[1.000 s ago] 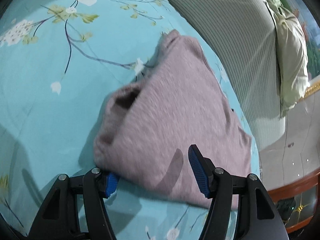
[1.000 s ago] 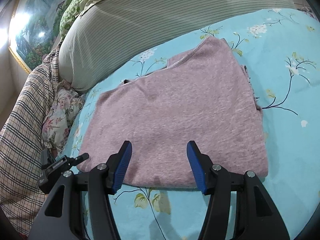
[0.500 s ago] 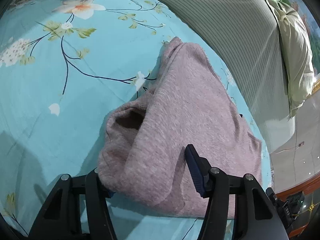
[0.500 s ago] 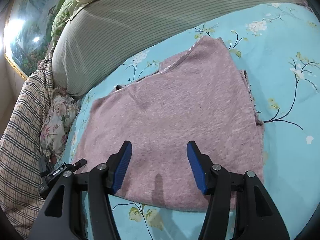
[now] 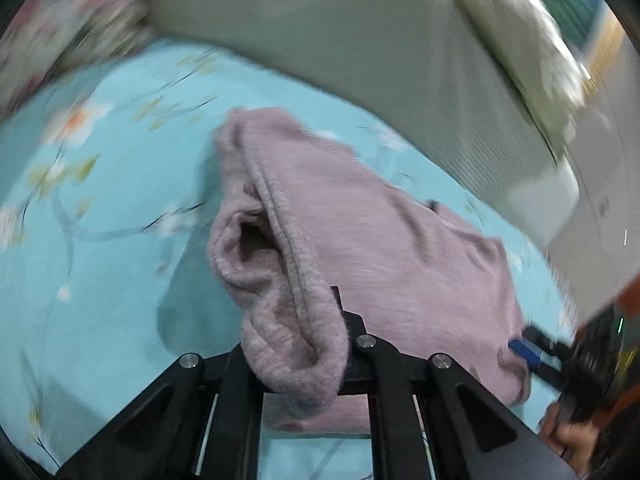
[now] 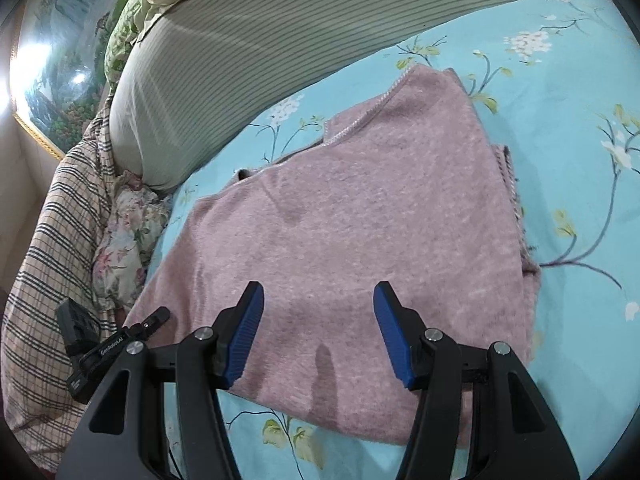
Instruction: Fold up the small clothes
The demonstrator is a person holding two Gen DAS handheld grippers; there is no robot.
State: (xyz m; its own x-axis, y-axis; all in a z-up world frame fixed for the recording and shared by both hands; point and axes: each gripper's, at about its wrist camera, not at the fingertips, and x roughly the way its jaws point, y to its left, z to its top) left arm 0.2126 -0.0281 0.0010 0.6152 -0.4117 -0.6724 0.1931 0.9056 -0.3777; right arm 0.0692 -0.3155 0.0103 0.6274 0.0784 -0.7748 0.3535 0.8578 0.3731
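Observation:
A pink knit garment lies folded on the turquoise floral bedsheet. In the left wrist view my left gripper is shut on a corner of the garment and lifts that fold above the sheet; the cloth hides both fingertips. In the right wrist view my right gripper is open, its blue pads just above the garment's near edge, holding nothing. The right gripper also shows at the far right of the left wrist view.
A striped grey-green bolster runs along the back. A plaid blanket and a floral pillow lie at the left. A framed landscape picture hangs behind. A small black device rests by the blanket.
My left gripper closed on the garment's corner and raised it, with the view swinging and blurring. My right gripper moved forward over the garment's near edge and stayed open.

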